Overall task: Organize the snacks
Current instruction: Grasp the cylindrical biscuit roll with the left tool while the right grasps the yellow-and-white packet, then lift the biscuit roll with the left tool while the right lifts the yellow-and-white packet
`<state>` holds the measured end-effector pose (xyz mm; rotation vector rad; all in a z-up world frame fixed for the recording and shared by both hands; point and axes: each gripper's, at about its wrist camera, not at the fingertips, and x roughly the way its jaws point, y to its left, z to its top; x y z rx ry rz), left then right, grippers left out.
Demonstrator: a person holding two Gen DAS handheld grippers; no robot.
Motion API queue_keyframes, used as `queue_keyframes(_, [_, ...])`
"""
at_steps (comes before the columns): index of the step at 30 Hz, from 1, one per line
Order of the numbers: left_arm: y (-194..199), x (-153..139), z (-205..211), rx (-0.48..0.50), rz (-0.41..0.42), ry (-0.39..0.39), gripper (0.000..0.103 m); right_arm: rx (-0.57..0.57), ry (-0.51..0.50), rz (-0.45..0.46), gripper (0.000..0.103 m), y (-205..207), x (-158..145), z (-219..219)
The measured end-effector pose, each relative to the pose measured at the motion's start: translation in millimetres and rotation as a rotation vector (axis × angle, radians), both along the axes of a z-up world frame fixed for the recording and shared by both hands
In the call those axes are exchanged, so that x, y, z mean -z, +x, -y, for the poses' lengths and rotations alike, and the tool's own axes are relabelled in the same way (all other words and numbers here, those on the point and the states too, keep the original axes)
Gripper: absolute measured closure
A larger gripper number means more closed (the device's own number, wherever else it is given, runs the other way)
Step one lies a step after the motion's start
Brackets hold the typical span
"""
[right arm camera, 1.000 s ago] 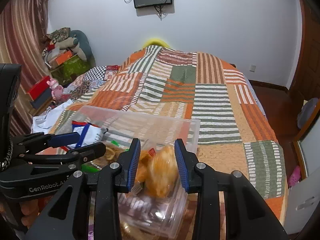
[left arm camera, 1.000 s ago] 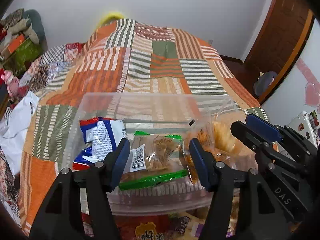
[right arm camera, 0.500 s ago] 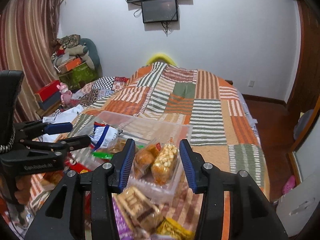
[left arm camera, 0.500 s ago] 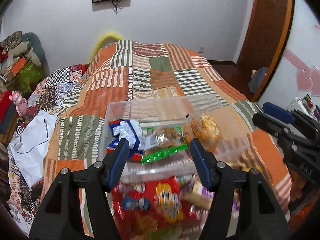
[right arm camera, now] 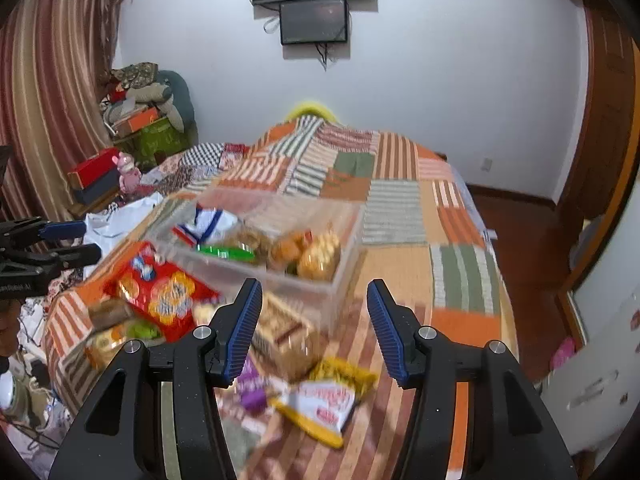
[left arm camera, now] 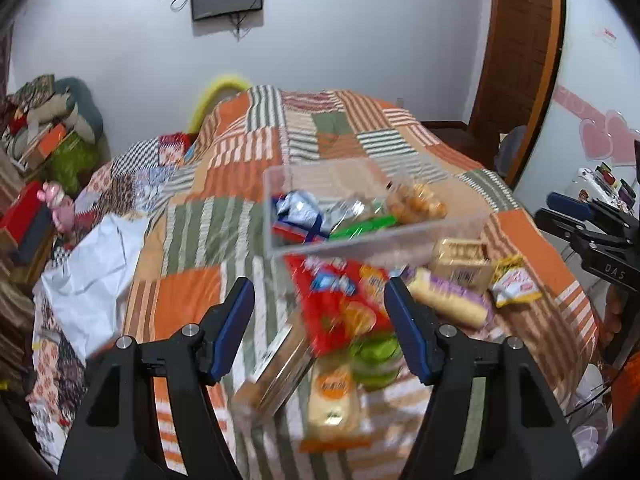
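Both hand-held grippers: you have drawn them back from the clear plastic bin (left arm camera: pixel 372 236), which a second ago filled the lower part of each view and now sits farther off on the bed's patchwork quilt (left arm camera: pixel 192 216).
Right hand-held gripper (right arm camera: pixel 314 330): a second ago its blue pads pinched an orange snack bag over the bin; now the jaws are opening with nothing between them, and that orange bag (right arm camera: pixel 320 254) lies inside the bin at its right end.
Left hand-held gripper (left arm camera: pixel 320 328): its jaws are opening too, spread and empty; it angles down toward the loose packets.
Bin contents: a blue-and-white packet (left arm camera: pixel 300 212), a green-edged packet (left arm camera: pixel 360 224) and the orange bag, as before.
Newly in view: loose snacks on the quilt in front of the bin, namely a red bag (left arm camera: pixel 340 300), a purple-wrapped roll (left arm camera: pixel 448 300), a tan cracker pack (left arm camera: pixel 460 264) and a yellow-and-white sachet (left arm camera: pixel 514 284).
Relative pose: each hand-held gripper shows at the edge of the other's view, well apart, both tilted downward over the near end of the bed.
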<state>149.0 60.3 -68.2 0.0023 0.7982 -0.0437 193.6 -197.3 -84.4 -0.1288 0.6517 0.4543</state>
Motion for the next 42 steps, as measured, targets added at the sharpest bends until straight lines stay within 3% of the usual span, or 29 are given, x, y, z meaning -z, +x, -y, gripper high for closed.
queue_keyframes(6, [-17, 31, -22, -0.035, -0.05, -0.039, 0.036, 0.025, -0.028, -0.044, 0.051, -16, 23, 7])
queue_keyframes(14, [-7, 72, -42, -0.054, -0.157, -0.095, 0.036, 0.085, 0.029, -0.184, 0.047, -13, 60, 21])
queue_keyframes(19, [5, 84, -44, -0.048, -0.169, -0.094, 0.036, 0.105, 0.017, -0.206, 0.047, -9, 65, 24])
queue_keyframes(27, [23, 107, -49, -0.057, -0.212, -0.17, 0.036, 0.1, 0.002, -0.234, 0.047, 3, 76, 12])
queue_keyframes(30, [18, 108, -51, -0.054, -0.201, -0.193, 0.046, 0.087, 0.011, -0.244, 0.047, 1, 78, 14])
queue_keyframes(32, [12, 107, -50, -0.064, -0.196, -0.173, 0.058, 0.074, 0.005, -0.237, 0.055, -3, 77, 16])
queue_keyframes(35, [-2, 106, -46, -0.072, -0.188, -0.132, 0.067, 0.072, -0.009, -0.228, 0.06, -9, 77, 18])
queue_keyframes(42, [-37, 102, -47, -0.132, -0.188, -0.154, 0.068, 0.061, 0.004, -0.242, 0.062, -24, 74, 33])
